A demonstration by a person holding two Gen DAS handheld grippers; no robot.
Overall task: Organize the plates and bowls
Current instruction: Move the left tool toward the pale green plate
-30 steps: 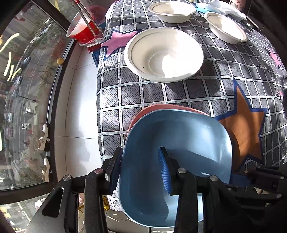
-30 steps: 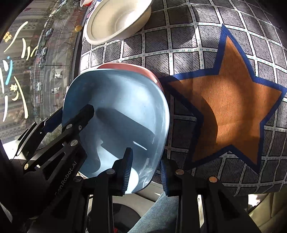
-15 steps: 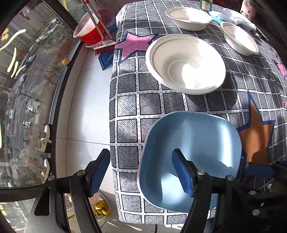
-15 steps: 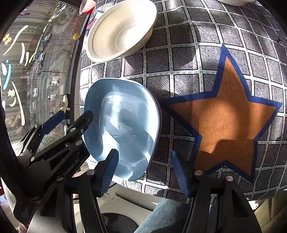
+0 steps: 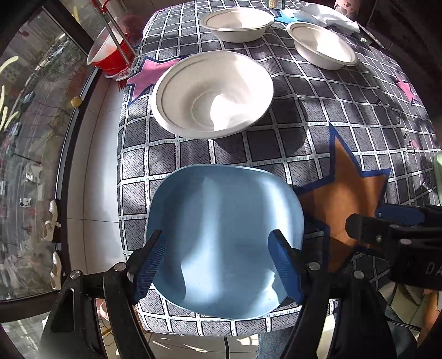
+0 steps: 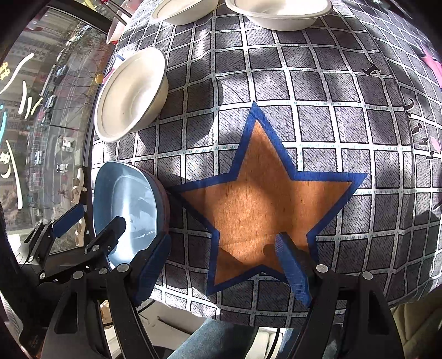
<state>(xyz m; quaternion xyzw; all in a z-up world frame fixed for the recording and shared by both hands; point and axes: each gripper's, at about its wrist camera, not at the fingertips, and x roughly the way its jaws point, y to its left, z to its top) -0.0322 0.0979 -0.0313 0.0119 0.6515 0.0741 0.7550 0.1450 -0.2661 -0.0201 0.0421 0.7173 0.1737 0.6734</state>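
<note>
A light blue plate (image 5: pixel 223 237) lies near the table's front left corner, stacked on a pinkish-red plate whose rim (image 6: pixel 165 204) shows only in the right wrist view. My left gripper (image 5: pixel 218 268) hovers open above the blue plate, with a finger on either side and neither pad touching it. My right gripper (image 6: pixel 223 268) is over the orange star (image 6: pixel 262 198), right of the plates; its jaws are opening with nothing between them. A big white bowl (image 5: pixel 212 94) stands behind the plates. Two more white bowls (image 5: pixel 237 23) (image 5: pixel 321 48) sit farther back.
The checked tablecloth (image 5: pixel 345 110) hangs over the table's near and left edges. A red bucket (image 5: pixel 110 52) with a mop handle stands on the floor at the back left, by a glass wall. White cloths (image 5: pixel 328 16) lie at the far edge. A person's denim-clad leg (image 6: pixel 210 339) is below.
Both grippers let go of the blue plate and opened. The plate now rests flat, covering the pinkish-red one. My right gripper rose and drew off to the right, over the star.
</note>
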